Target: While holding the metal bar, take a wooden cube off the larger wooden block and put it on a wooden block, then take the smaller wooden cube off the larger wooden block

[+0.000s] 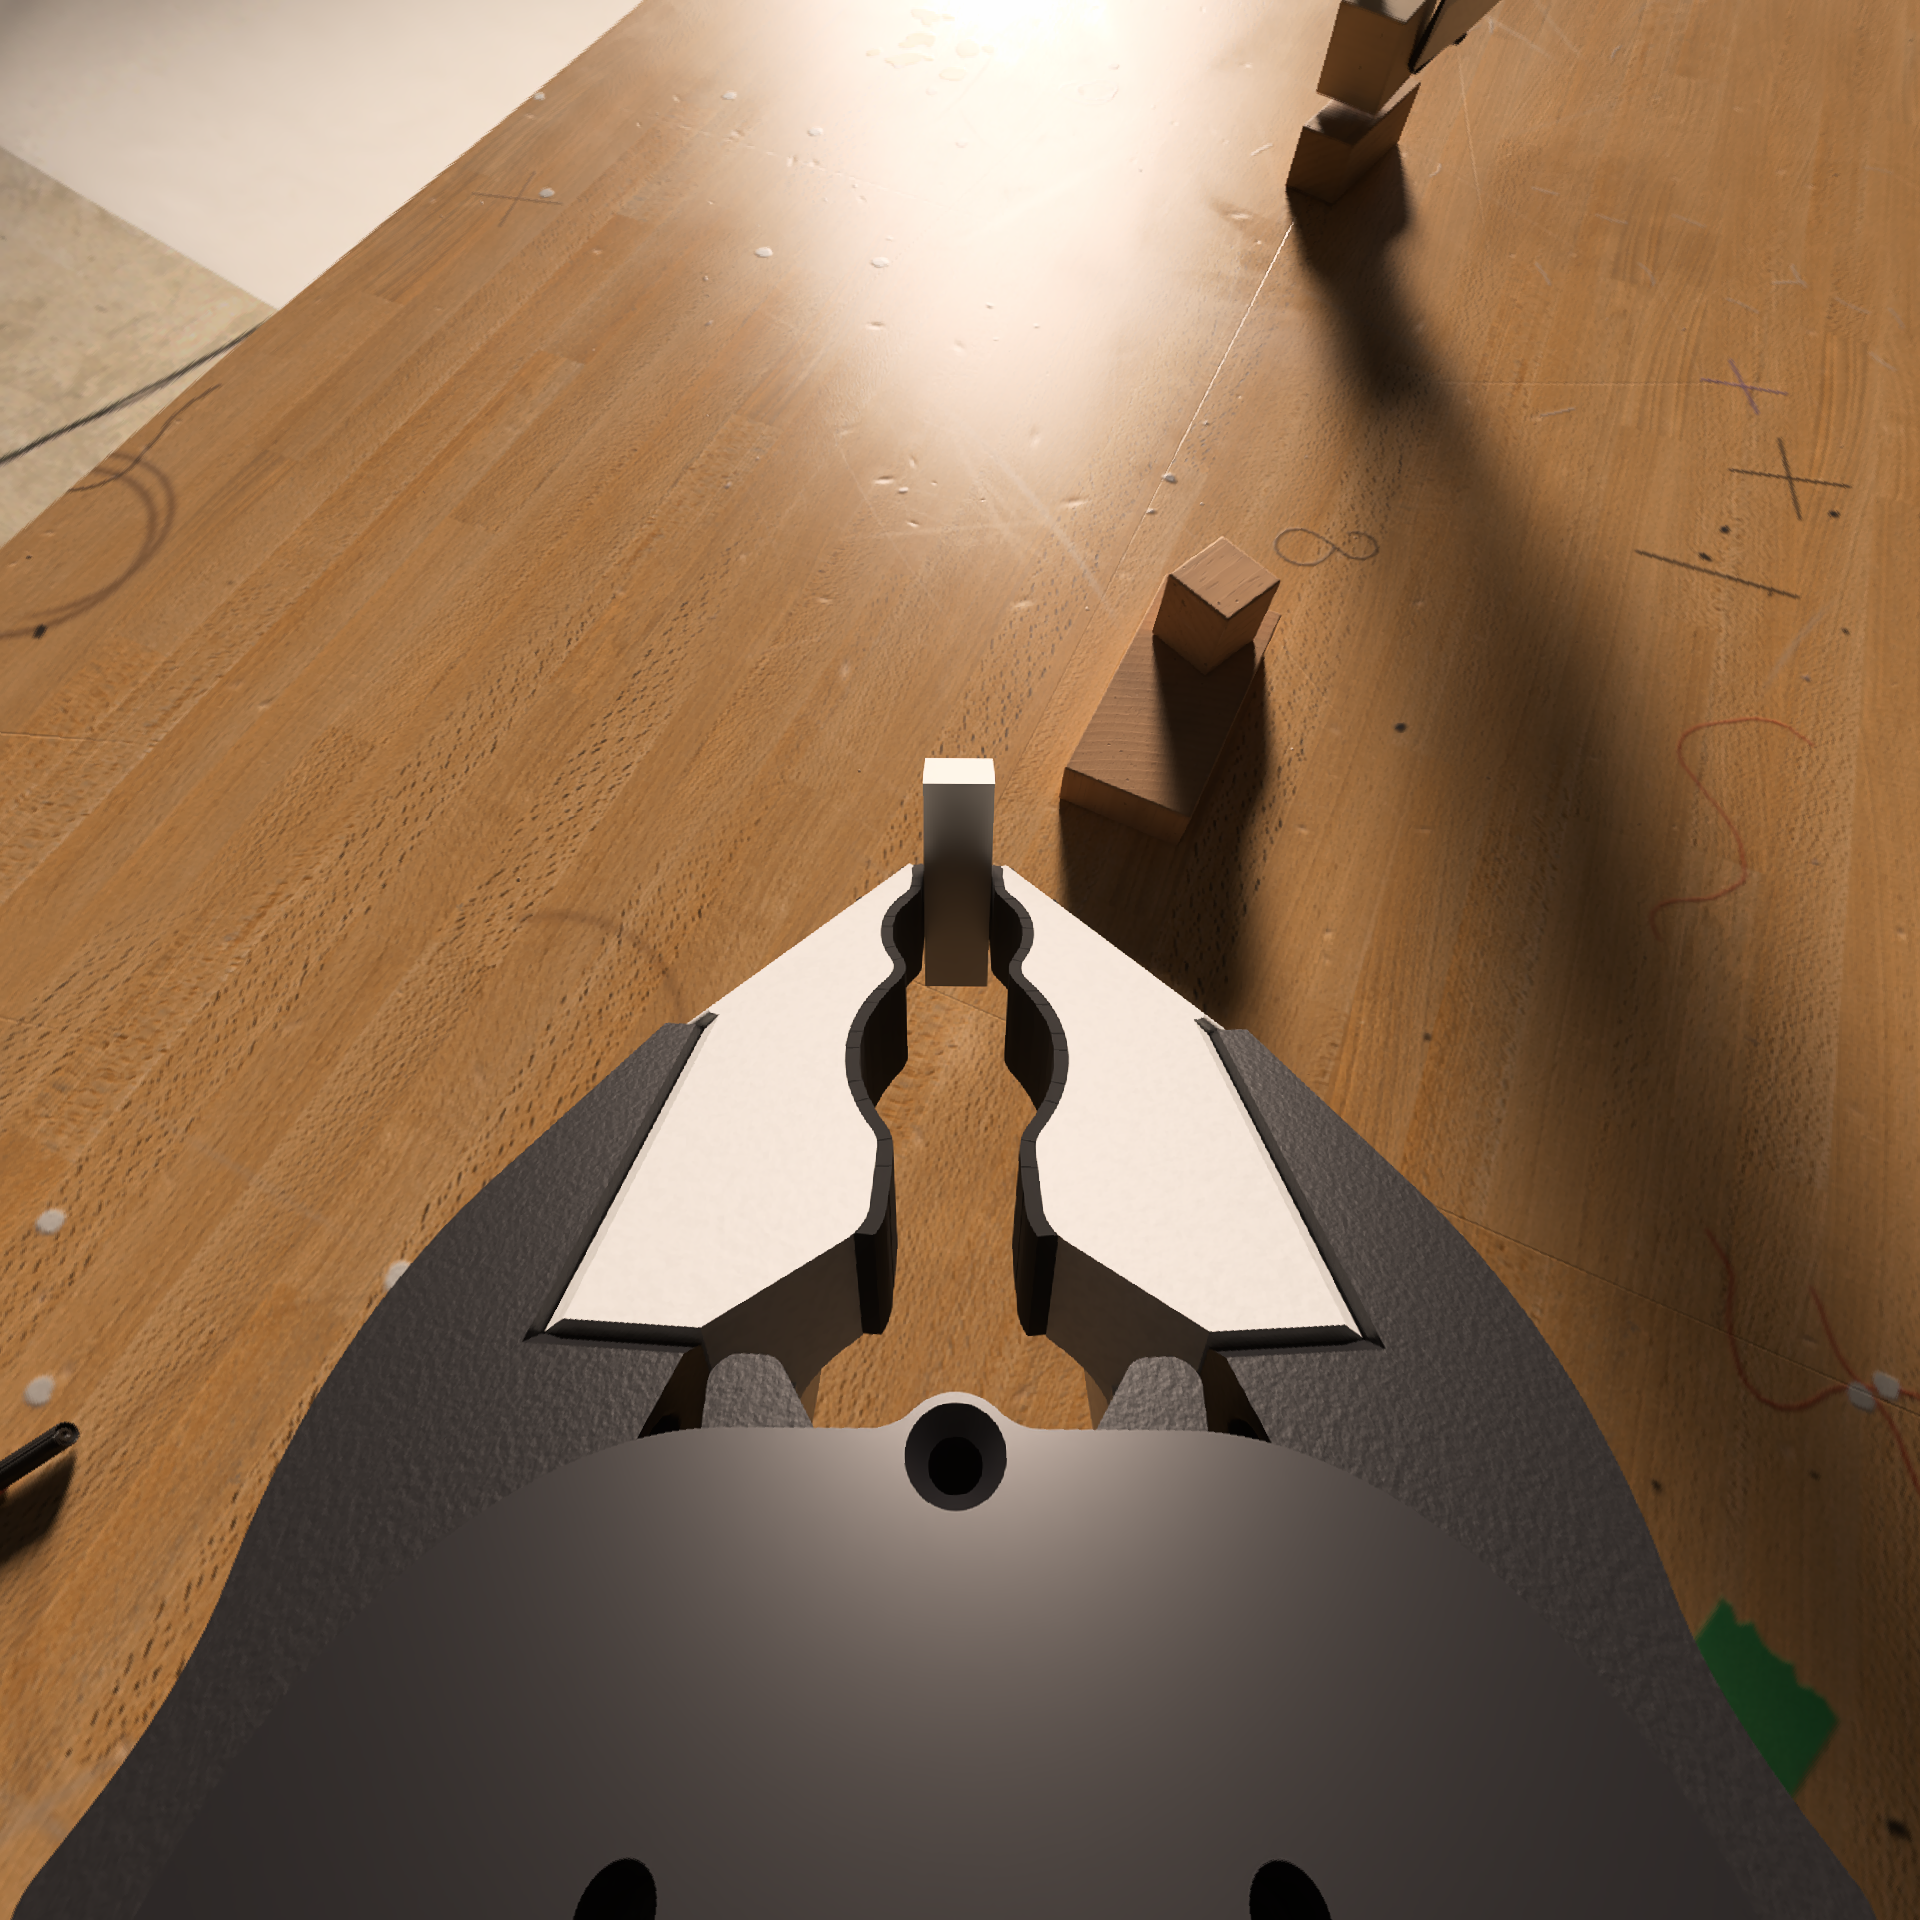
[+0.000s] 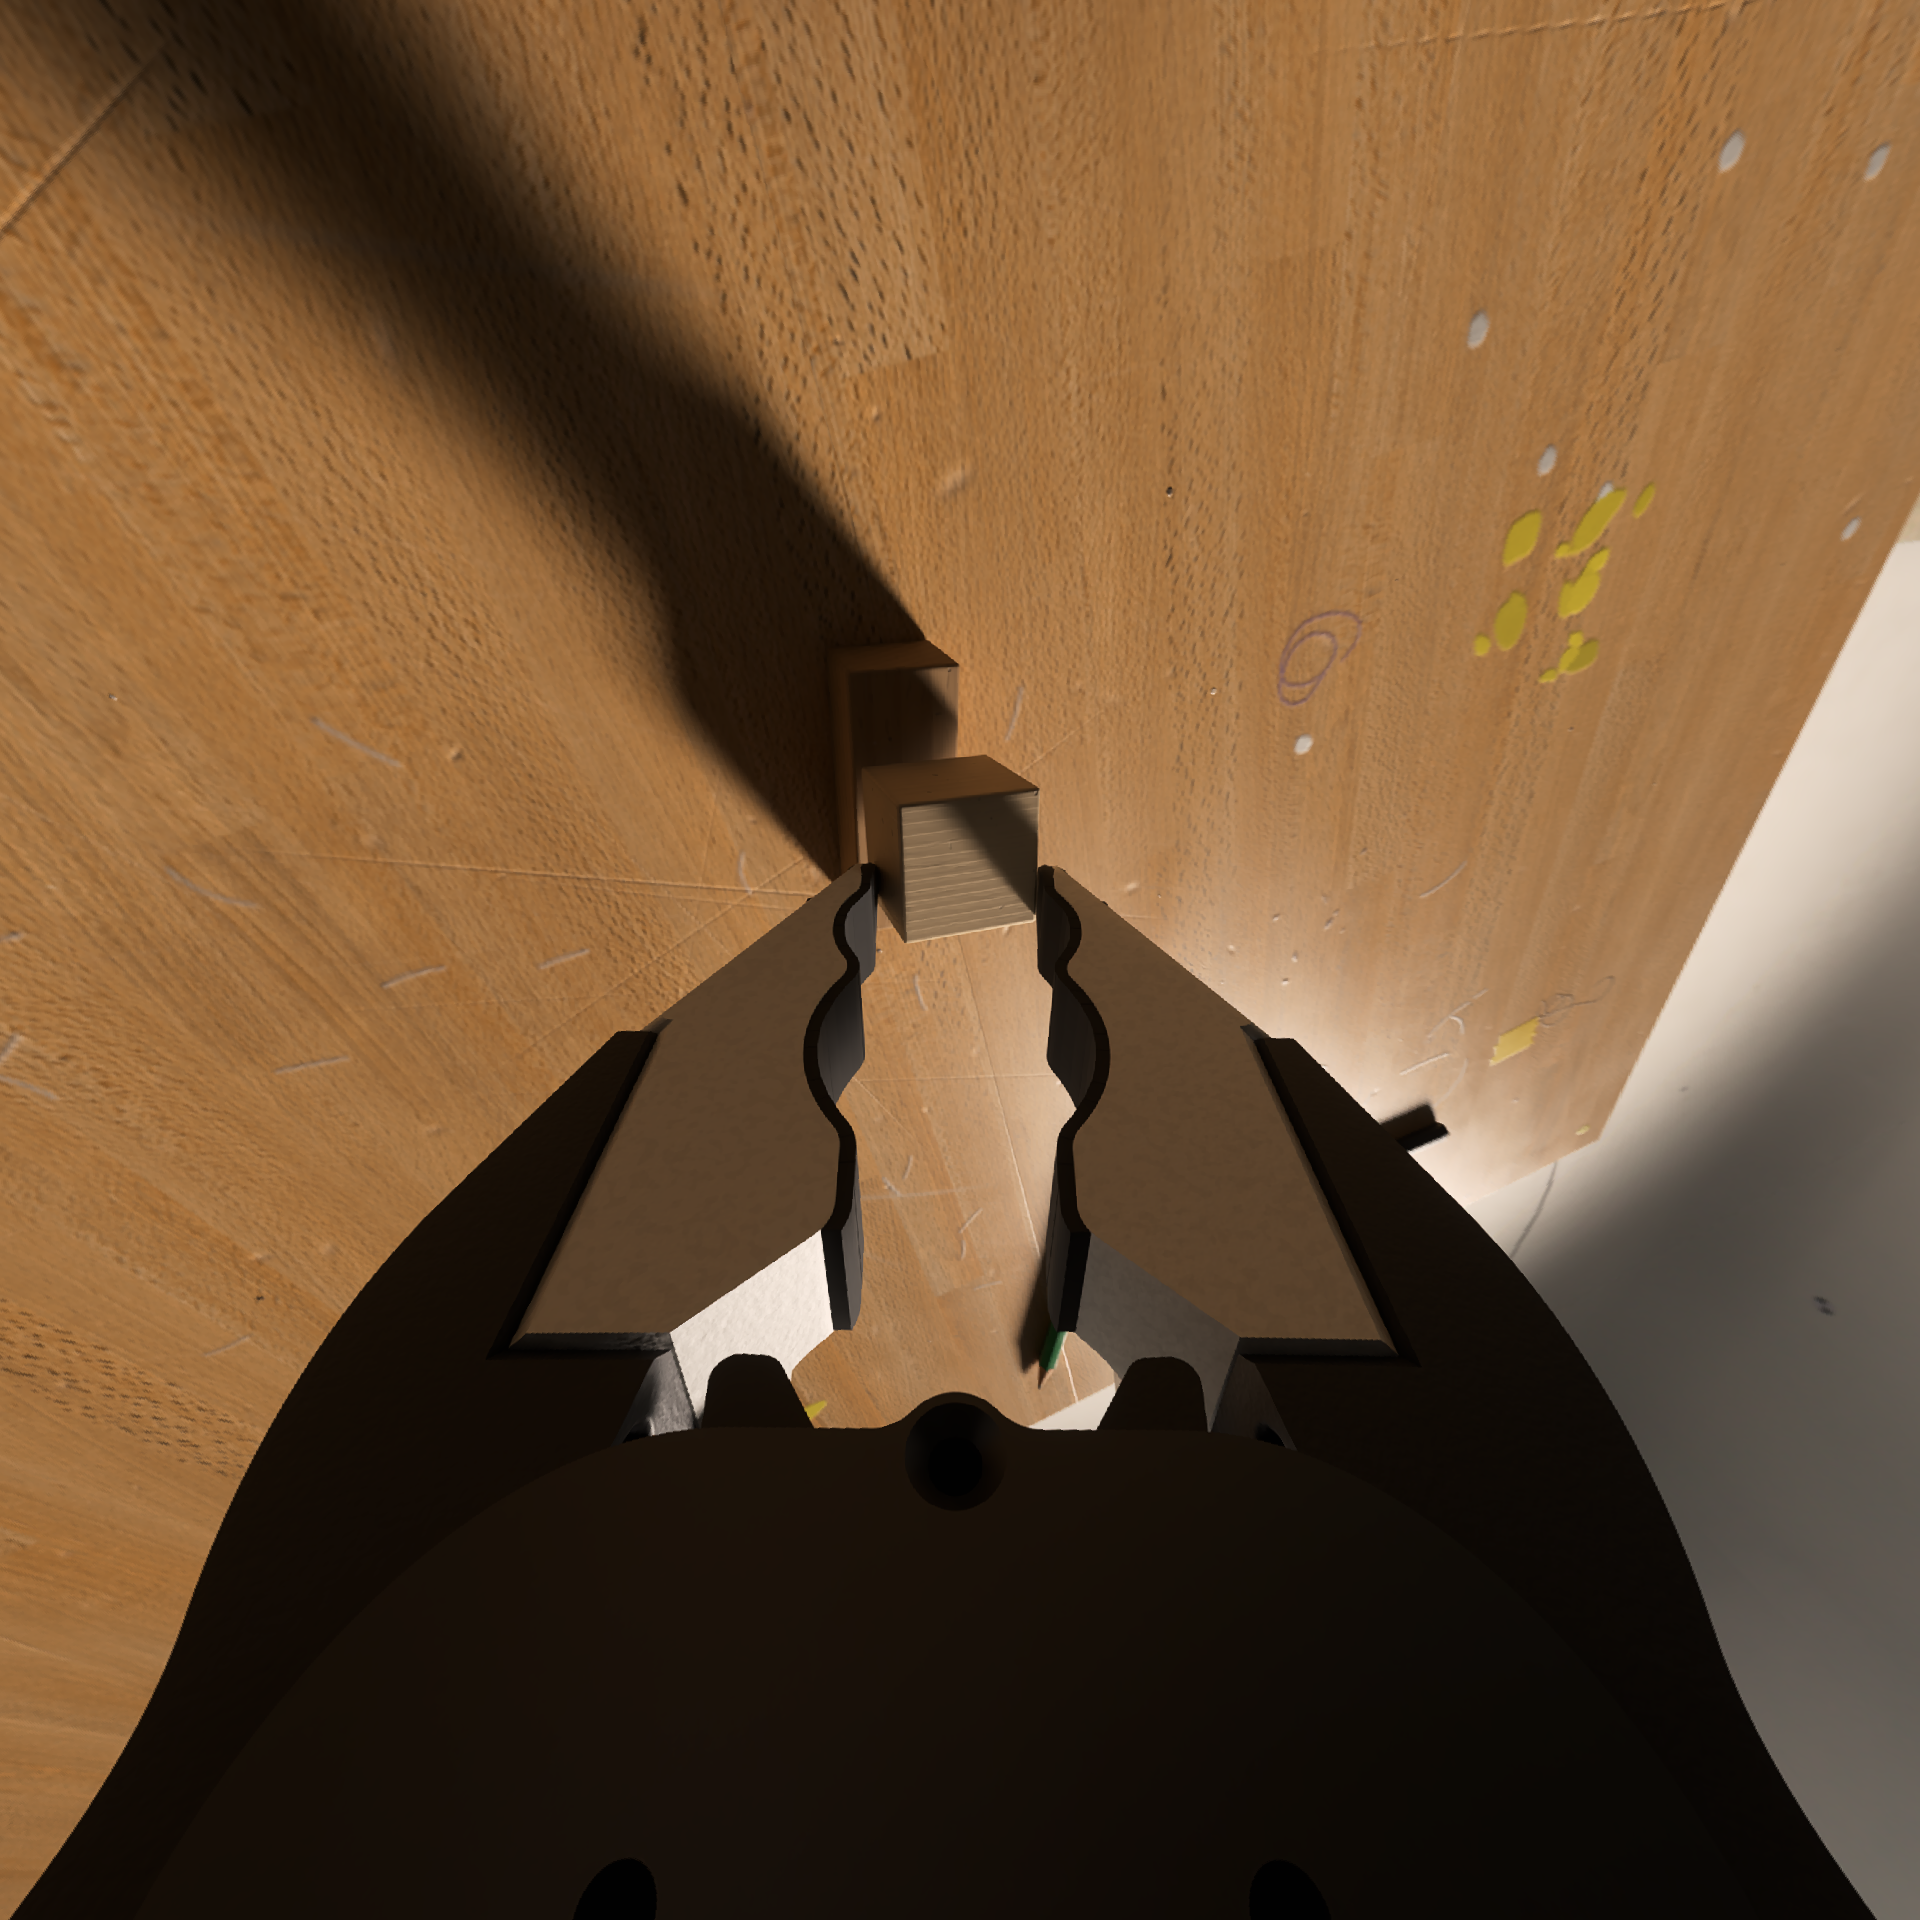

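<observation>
My left gripper (image 1: pixel 957 883) is shut on the pale metal bar (image 1: pixel 957 821), which stands upright between its fingertips. To its right the larger wooden block (image 1: pixel 1138 748) lies on the table with the smaller wooden cube (image 1: pixel 1221 608) on its far end. My right gripper (image 2: pixel 956 883) is shut on a wooden cube (image 2: pixel 966 868), held over one end of a wooden block (image 2: pixel 896 712). That cube (image 1: pixel 1361 52) and block (image 1: pixel 1345 151) also show far off at the top right of the left wrist view.
The wooden table (image 1: pixel 623 623) bears pen marks and yellow paint spots (image 2: pixel 1558 582). Its edge (image 2: pixel 1756 831) runs close on the right. A black object (image 1: pixel 36 1455) lies at the left, and green tape (image 1: pixel 1766 1704) at the lower right.
</observation>
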